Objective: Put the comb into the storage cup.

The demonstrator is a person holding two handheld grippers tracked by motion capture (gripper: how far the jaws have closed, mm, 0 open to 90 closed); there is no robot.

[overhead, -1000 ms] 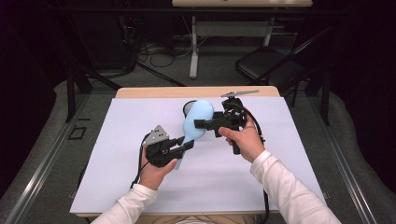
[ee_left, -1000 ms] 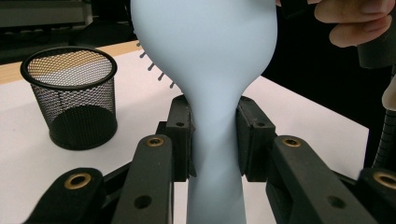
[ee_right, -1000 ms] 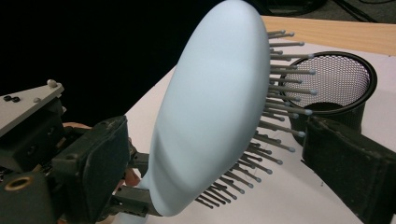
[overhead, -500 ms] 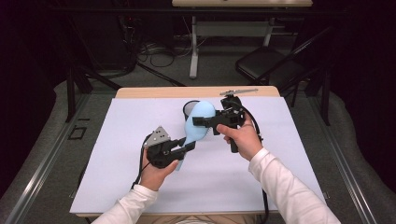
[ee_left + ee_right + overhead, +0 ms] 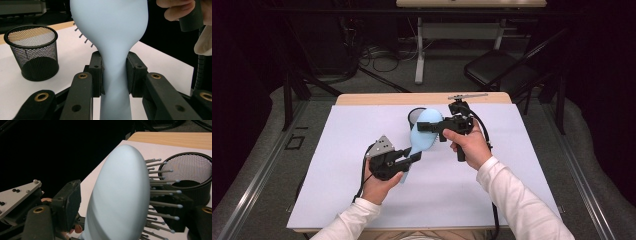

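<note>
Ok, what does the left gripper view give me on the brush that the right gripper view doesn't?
Left gripper view: the left hand-held gripper clamped on the hairbrush at its narrow neck, pads tight on both sides. Right gripper view: the bristles, and the right hand-held gripper with its jaws just closing around the brush head, the back-side pad seemingly a little short of it. Shared: the blue brush and the black mesh cup on the table.

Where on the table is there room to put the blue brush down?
Bare white table lies left of the left gripper, and more lies right of the right gripper, toward the table's right edge. The middle is crowded: both grippers have the light blue hairbrush between their fingers, and the black mesh cup stands just behind it.
</note>
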